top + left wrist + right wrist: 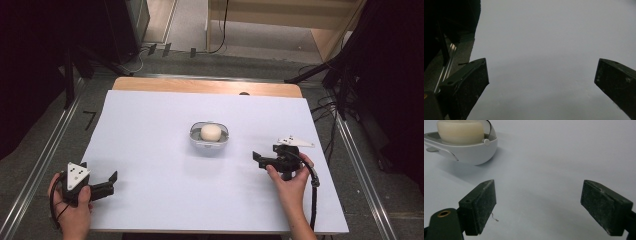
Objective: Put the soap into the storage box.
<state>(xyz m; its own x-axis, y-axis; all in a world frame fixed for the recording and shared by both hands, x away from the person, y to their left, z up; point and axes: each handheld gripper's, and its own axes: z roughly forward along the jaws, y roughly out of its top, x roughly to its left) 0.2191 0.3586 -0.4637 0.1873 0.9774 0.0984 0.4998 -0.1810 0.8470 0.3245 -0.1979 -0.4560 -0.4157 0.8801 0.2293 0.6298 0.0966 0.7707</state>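
high view shows a small clear dish [209,140] near the middle of the white worktop [150,150], with a pale round lump [210,132] sitting in it. the right tool [259,159] rests on the worktop just right of the dish and a little nearer the person, pointed toward it; the left tool [113,180] sits well apart at the near left corner, aimed across bare surface.

in the right gripper view the dish [471,152] lies ahead and to the upper left of the jaws, the lump [460,131] rising above its rim. both black jaws stand wide with nothing between them. the left gripper view shows its jaws spread wide too, over plain worktop [549,37].

the step in hand looks like the right tool's approach to the lump or its dish. to do it well, i would turn the tool until the target sits centred between the jaws, then go in low and level. the lump looks soft, so close gently and only until it holds. the dish seems light and rounded underneath, likely to skid or rock if nudged, so avoid bumping its rim; the left tool could come over to steady it.
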